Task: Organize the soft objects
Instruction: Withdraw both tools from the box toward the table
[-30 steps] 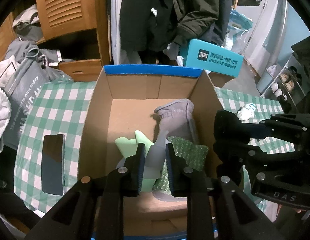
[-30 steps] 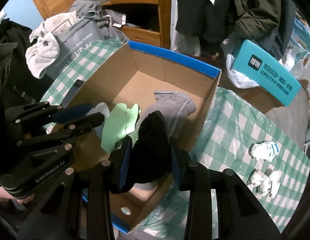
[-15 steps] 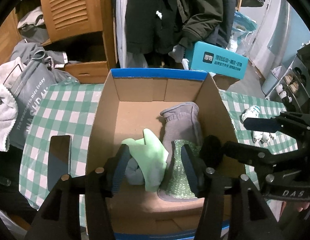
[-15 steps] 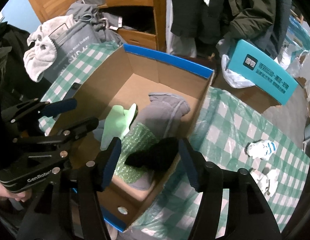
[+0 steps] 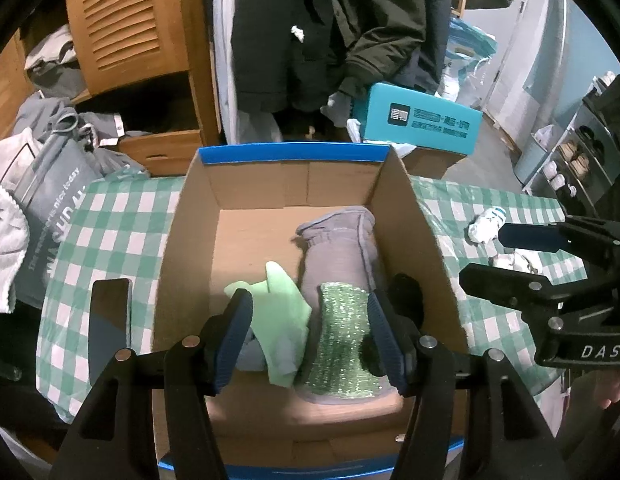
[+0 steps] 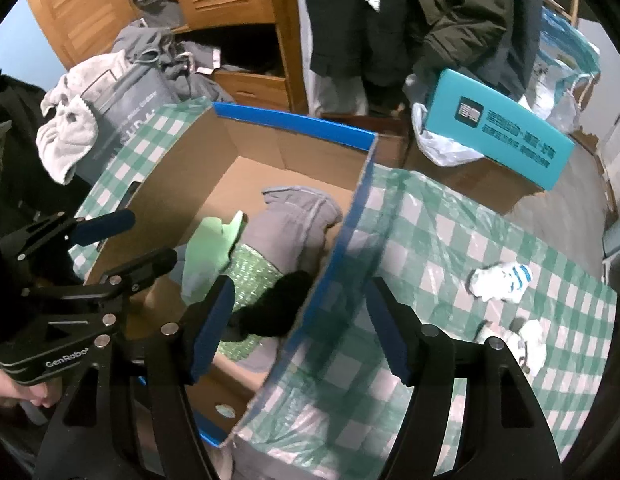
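Left to right, left wrist view: towel (image 5: 4, 240) and grey bag (image 5: 54, 200) at the table edge, dark phone (image 5: 108, 320) flat on the checked cloth (image 5: 110, 220), just left of the box (image 5: 190, 216).

Left gripper (image 5: 310, 336) over the near end of the box, jaws spread wide, nothing held.

In the box, near end: light green glove (image 5: 282, 320) lying partly over a bluish-grey item (image 5: 250, 354), touching the sparkly green piece (image 5: 341, 340) beside it. That piece sits on the long grey glove (image 5: 341, 240), which runs along the right wall with its cuff pointing to the far end. Black soft item (image 5: 407, 292) wedged against the right wall, touching the grey glove.

Right gripper (image 6: 300, 328) straddles the box's right wall (image 6: 333, 256): one finger inside by the black item, the other outside above the cloth. Jaws wide open, empty.

Right of the box on the cloth: striped white sock (image 6: 501, 280) and another white sock bundle (image 6: 525, 344), apart from each other, well clear of the box. Teal carton (image 6: 501, 124) beyond the table.
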The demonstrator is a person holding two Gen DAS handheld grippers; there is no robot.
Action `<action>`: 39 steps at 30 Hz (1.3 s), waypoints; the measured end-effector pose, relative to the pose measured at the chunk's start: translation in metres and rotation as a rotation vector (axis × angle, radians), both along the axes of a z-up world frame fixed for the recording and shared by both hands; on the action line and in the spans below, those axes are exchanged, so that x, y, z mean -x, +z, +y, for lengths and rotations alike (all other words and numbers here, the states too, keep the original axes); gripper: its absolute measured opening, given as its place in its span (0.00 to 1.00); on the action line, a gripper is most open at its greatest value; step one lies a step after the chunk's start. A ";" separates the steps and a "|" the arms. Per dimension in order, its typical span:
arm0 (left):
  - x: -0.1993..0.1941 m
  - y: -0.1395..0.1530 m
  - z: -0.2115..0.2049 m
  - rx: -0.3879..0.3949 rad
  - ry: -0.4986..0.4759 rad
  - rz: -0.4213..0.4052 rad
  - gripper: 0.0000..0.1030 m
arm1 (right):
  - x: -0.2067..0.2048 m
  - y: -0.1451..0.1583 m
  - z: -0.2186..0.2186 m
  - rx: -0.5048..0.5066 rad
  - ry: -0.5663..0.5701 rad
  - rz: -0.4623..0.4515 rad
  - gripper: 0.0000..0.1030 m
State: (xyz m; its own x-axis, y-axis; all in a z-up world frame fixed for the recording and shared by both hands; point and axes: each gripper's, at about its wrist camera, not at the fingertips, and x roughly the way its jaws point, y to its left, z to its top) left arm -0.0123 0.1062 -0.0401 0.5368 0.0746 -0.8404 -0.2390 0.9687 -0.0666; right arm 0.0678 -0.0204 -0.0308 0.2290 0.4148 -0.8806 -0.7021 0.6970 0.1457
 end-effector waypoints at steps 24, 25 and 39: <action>-0.023 0.012 -0.081 -0.060 -0.141 -0.009 0.74 | -0.022 -0.014 -0.100 -0.016 -0.166 0.036 0.68; -0.024 0.011 -0.084 -0.062 -0.148 -0.007 0.74 | -0.024 -0.015 -0.105 -0.018 -0.175 0.038 0.68; -0.041 0.004 -0.126 -0.053 -0.208 0.030 0.78 | -0.039 -0.023 -0.161 -0.019 -0.283 0.060 0.68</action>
